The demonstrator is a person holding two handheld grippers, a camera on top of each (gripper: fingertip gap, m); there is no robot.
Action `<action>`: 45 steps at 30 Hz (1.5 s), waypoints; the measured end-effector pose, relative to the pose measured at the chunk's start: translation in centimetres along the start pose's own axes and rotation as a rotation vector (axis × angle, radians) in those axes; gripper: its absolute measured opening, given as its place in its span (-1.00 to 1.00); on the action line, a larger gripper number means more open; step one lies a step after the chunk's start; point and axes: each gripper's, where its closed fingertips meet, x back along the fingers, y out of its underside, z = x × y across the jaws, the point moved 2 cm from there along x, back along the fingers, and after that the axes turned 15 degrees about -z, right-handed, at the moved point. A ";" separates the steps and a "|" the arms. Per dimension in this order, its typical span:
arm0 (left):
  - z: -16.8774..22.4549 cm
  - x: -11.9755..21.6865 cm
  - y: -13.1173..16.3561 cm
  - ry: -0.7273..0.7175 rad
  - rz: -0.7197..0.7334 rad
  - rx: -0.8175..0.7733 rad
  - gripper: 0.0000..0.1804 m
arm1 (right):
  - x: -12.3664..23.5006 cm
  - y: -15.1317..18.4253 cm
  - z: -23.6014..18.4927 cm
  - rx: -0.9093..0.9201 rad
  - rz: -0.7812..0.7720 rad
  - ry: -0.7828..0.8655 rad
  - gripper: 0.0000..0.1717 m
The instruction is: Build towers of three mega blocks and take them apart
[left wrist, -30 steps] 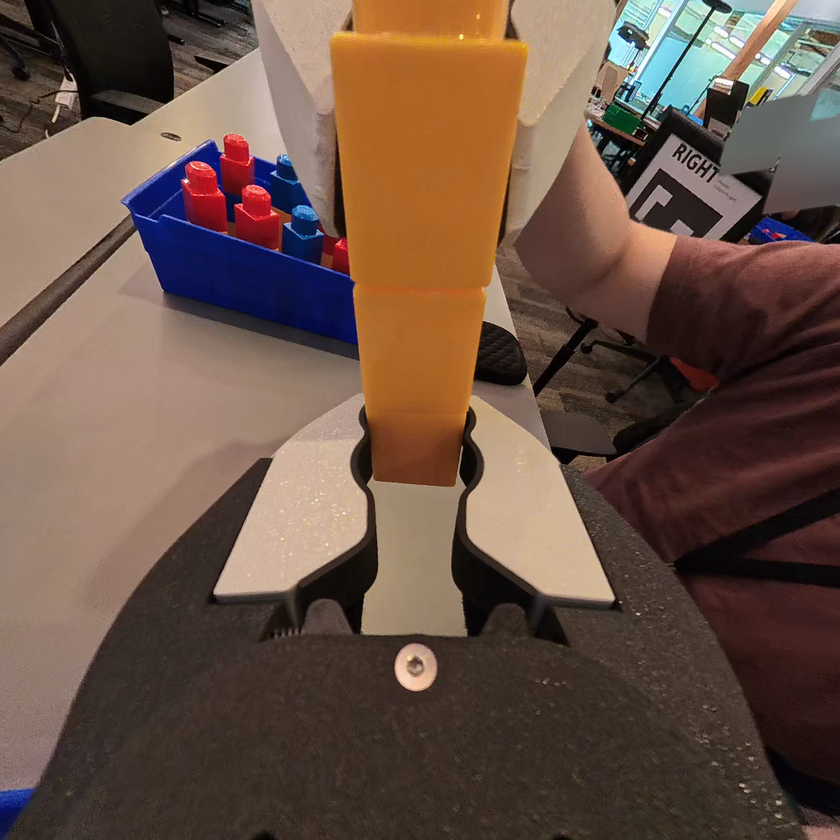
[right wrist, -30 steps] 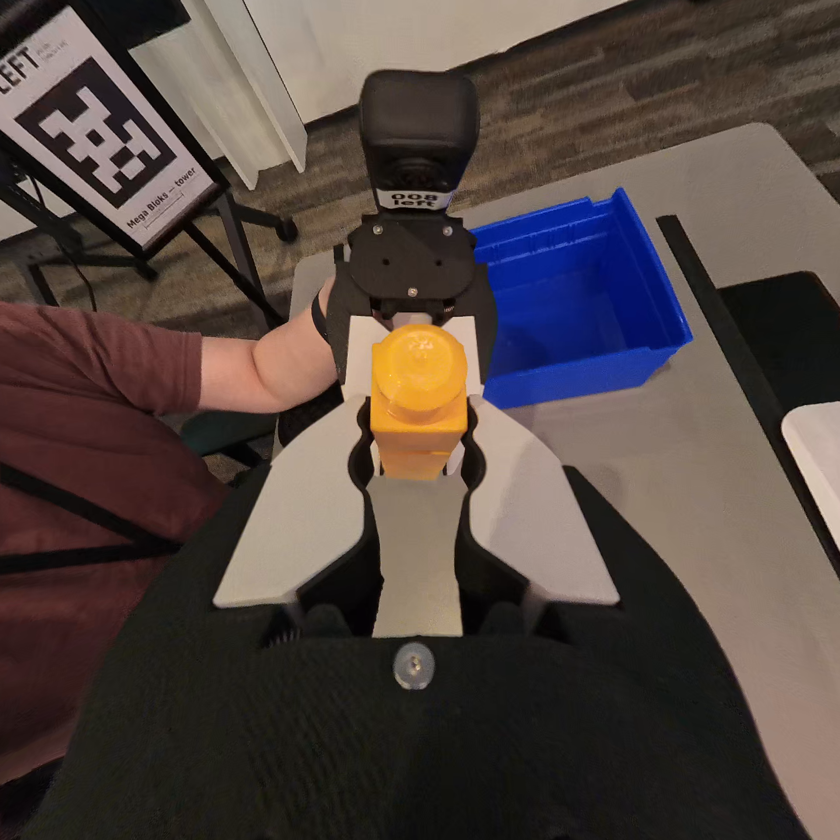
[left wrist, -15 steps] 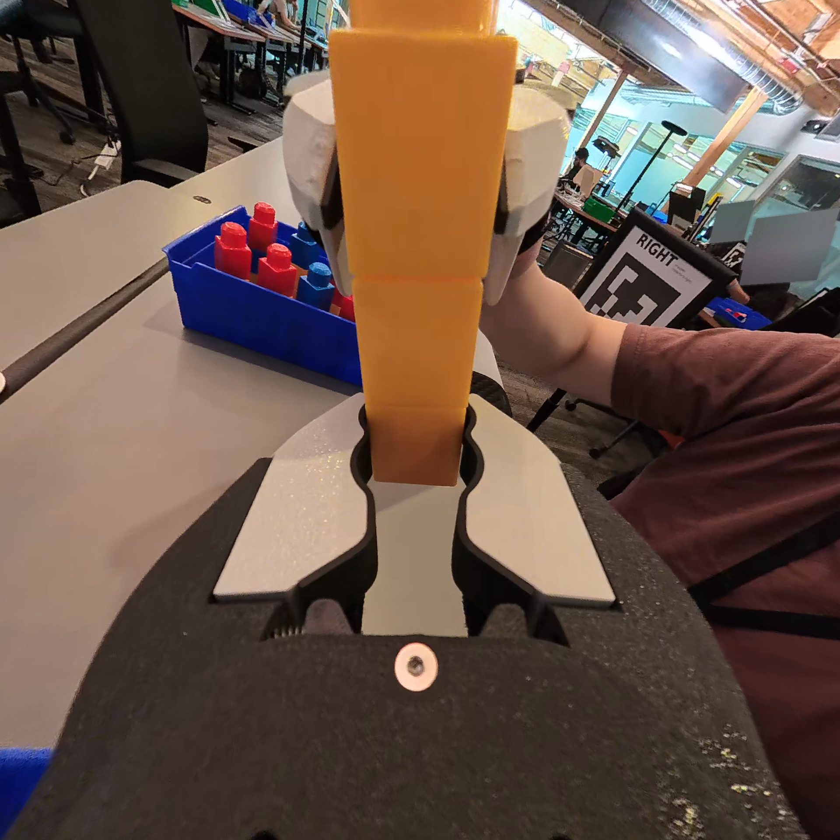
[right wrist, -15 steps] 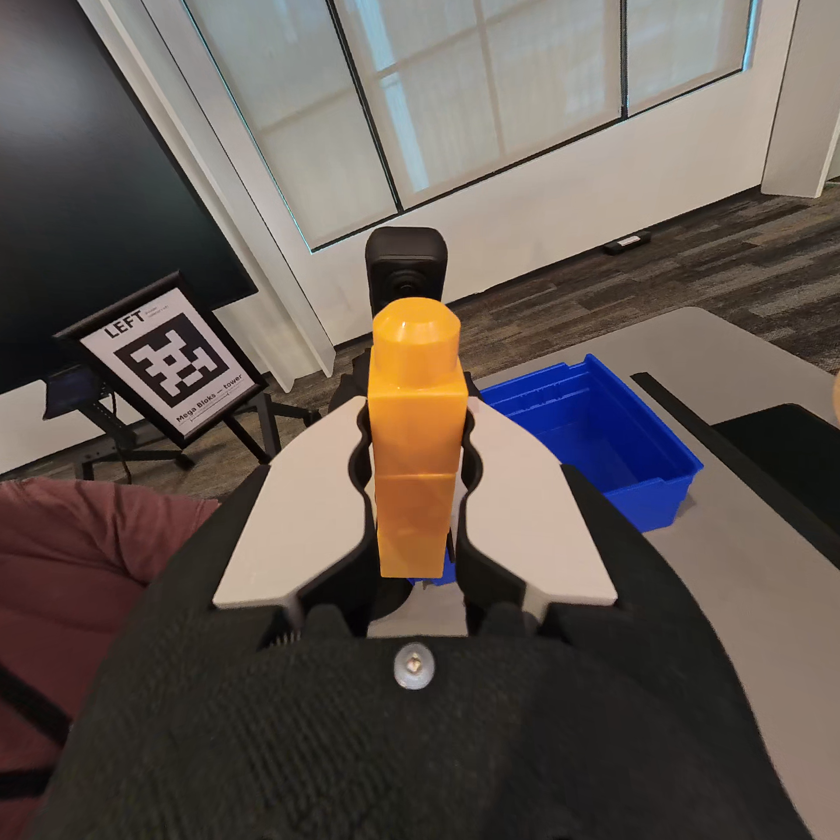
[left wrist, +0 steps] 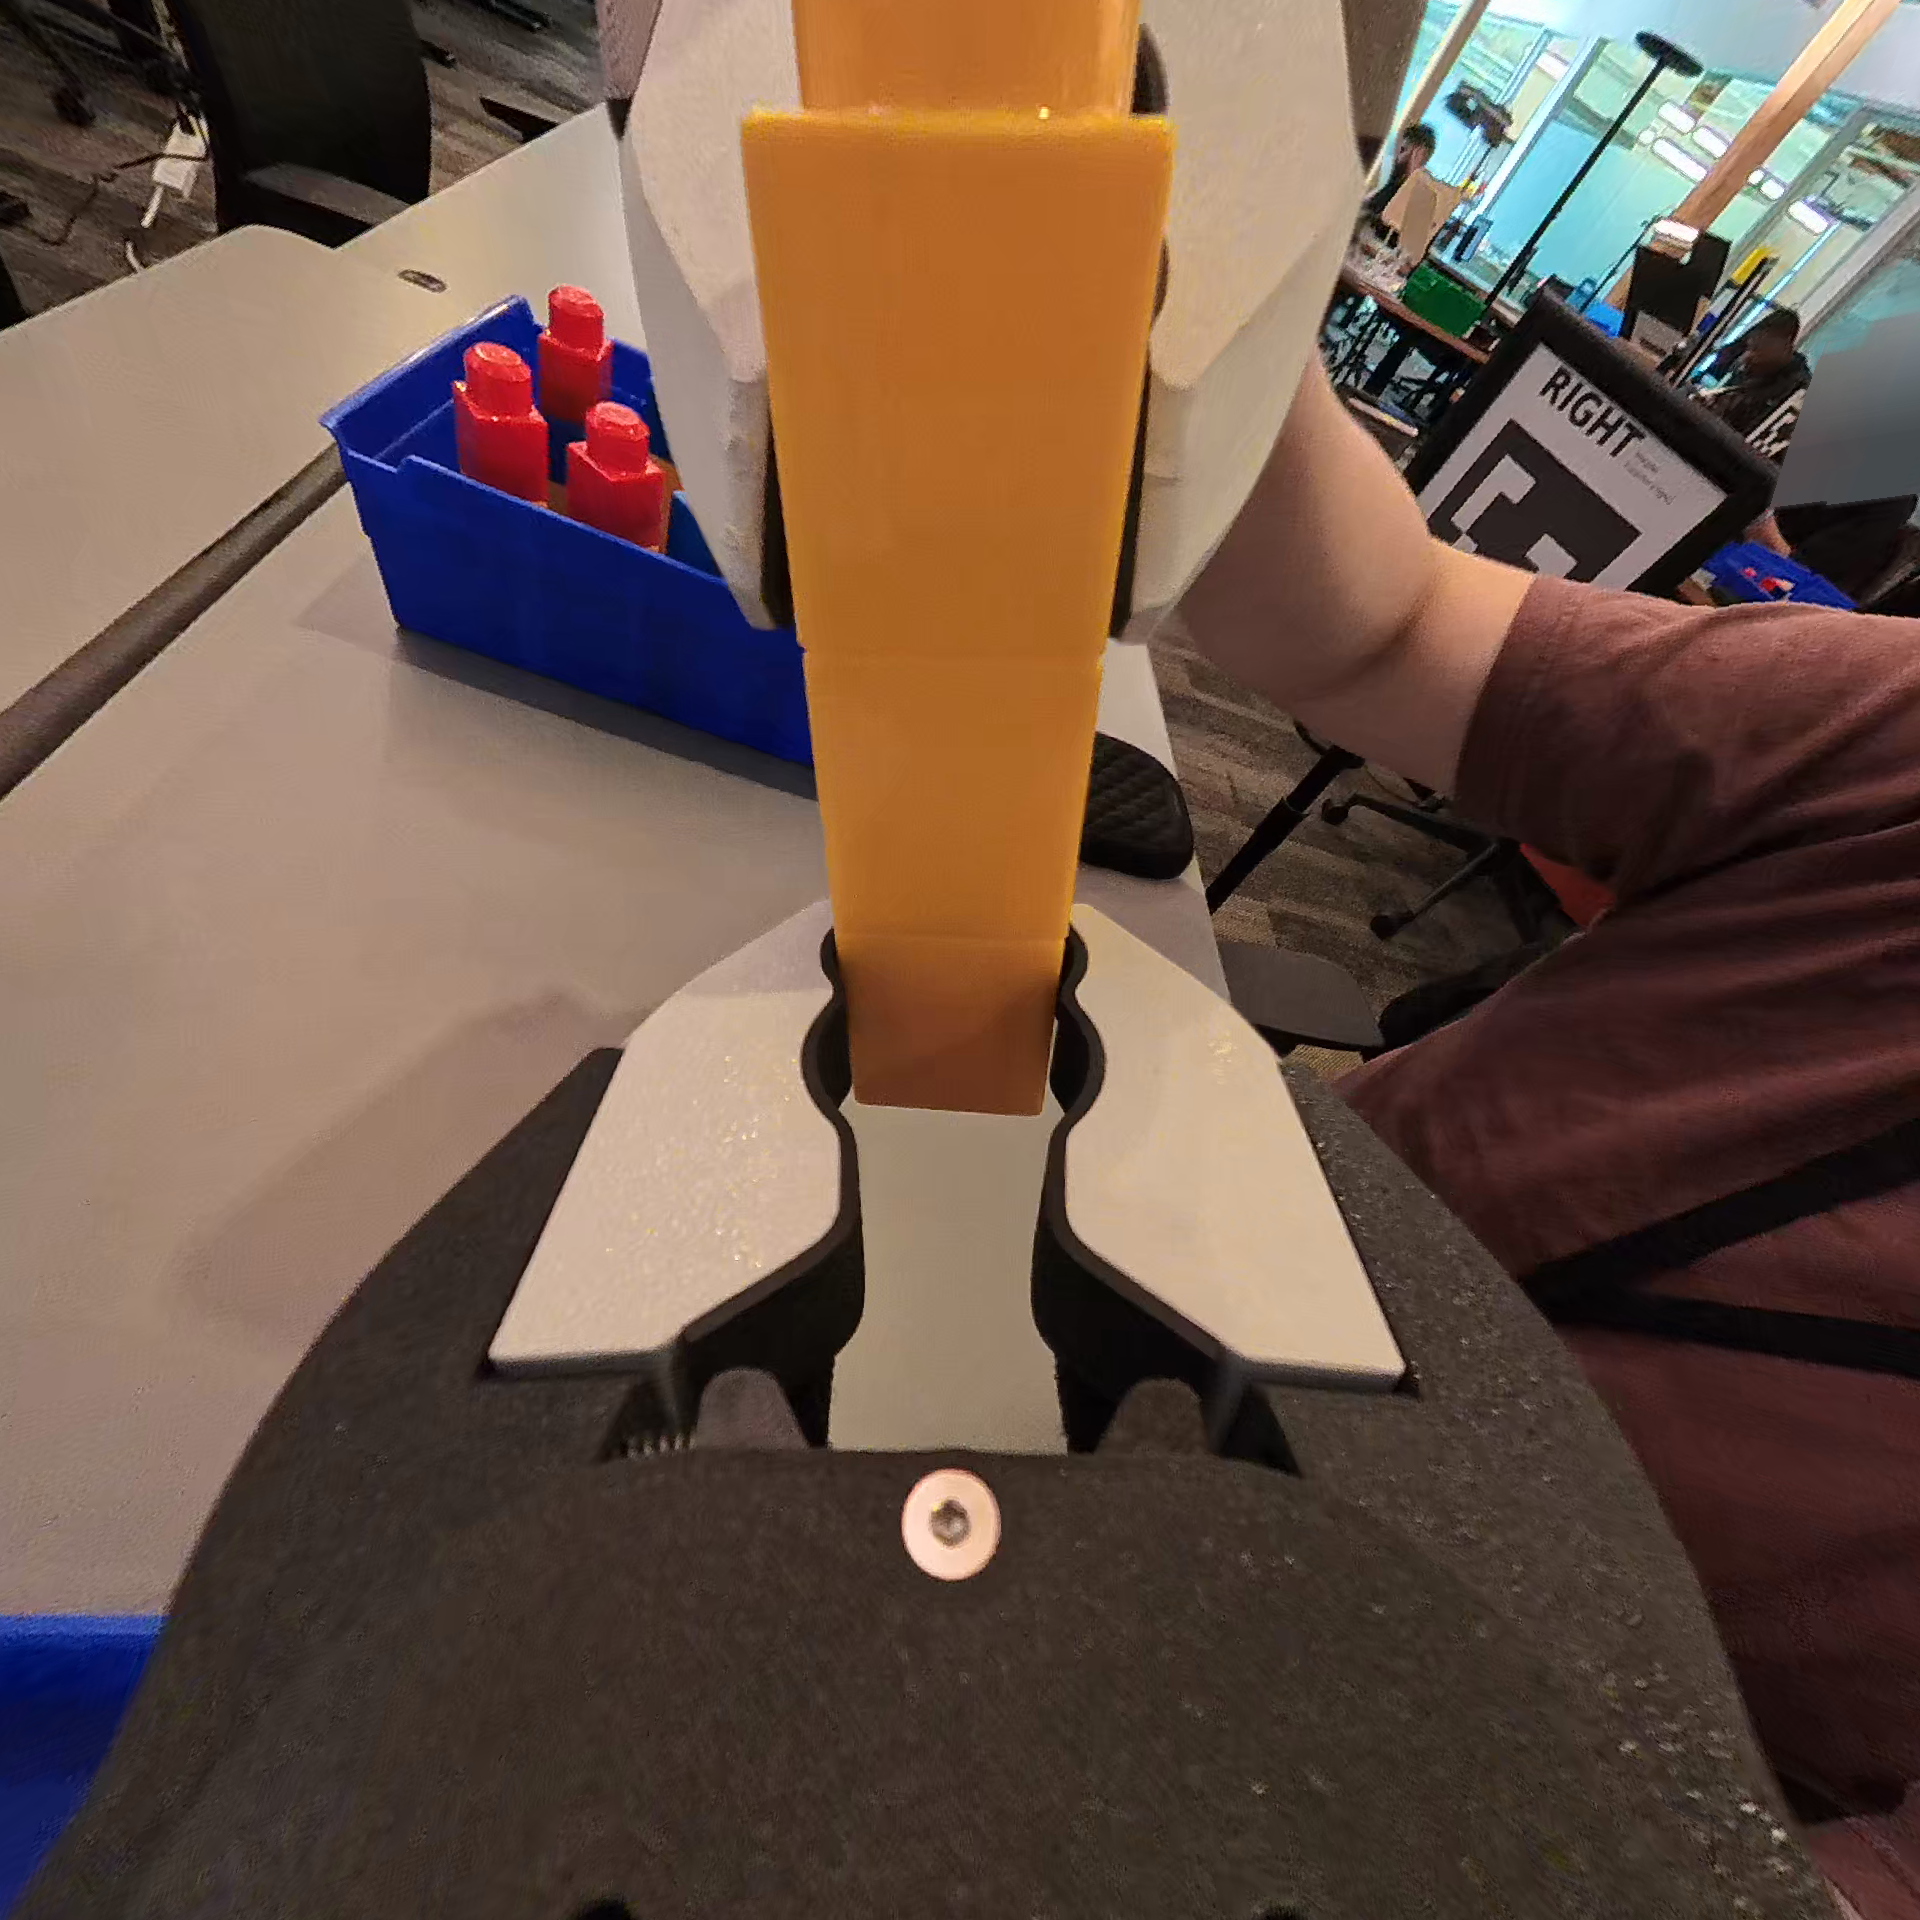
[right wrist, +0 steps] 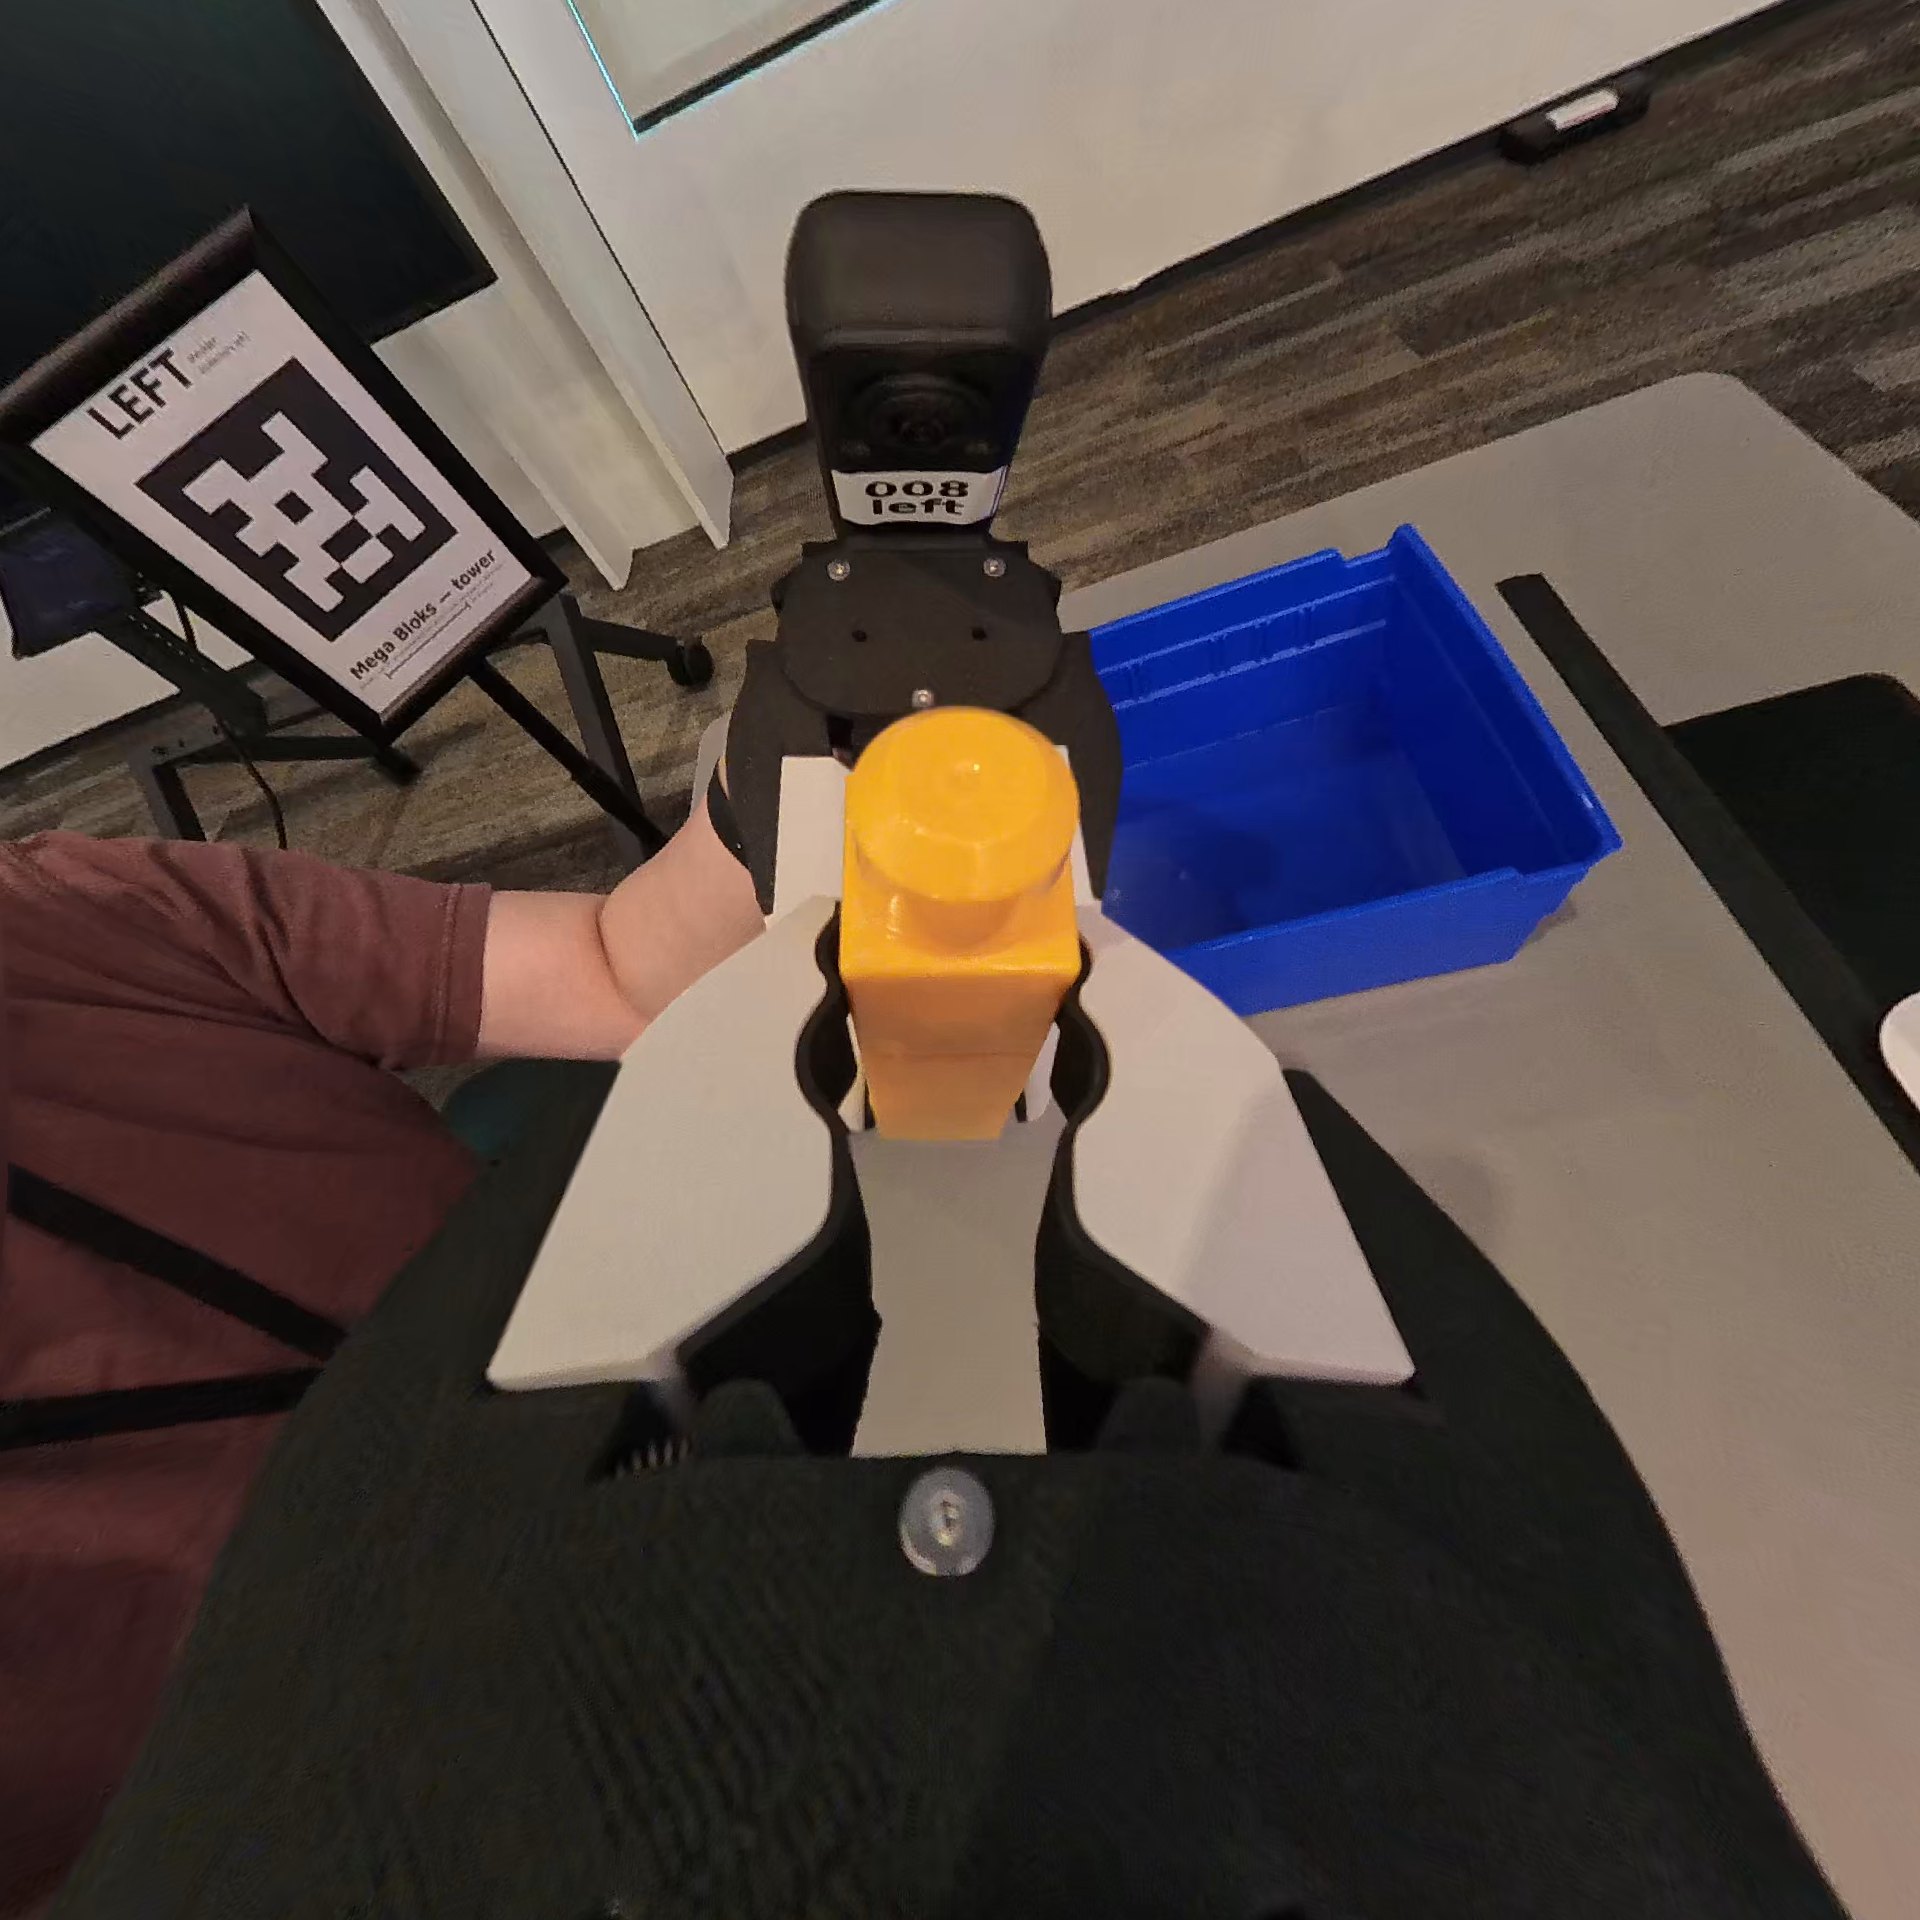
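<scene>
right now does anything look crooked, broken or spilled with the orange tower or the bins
Nothing stands out. The orange tower is straight, clamped by the left gripper and the right gripper at opposite ends. Red blocks stand upright in their blue bin.

Three orange blocks (left wrist: 951,582) are standing stacked as one tower between the fingers of two grippers, the left gripper (left wrist: 951,1023) clamping the bottom one and the right gripper (right wrist: 954,1023) clamping the top one. Three red blocks (left wrist: 566,436) are showing in a blue bin (left wrist: 540,592) beyond the left fingers. A second blue bin (right wrist: 1351,790) is sitting beyond the right fingers
</scene>
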 end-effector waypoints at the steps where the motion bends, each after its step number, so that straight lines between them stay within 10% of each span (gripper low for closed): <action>1: -0.1 -0.1 0.1 -0.007 -0.009 -0.001 -0.62 | 0.0 0.2 0.0 -0.001 -0.008 0.001 -0.57; 32: -1.0 0.4 -0.4 -0.016 0.060 0.063 -0.61 | 0.6 0.8 1.3 -0.022 0.254 -0.038 -0.57; 35: -0.6 0.8 -0.6 -0.018 0.080 0.047 -0.61 | 0.4 1.6 0.5 0.015 0.330 -0.010 -0.28; 45: -0.5 -0.7 0.2 0.017 0.014 0.048 -0.59 | -1.4 4.7 0.6 -0.043 0.352 -0.059 -0.60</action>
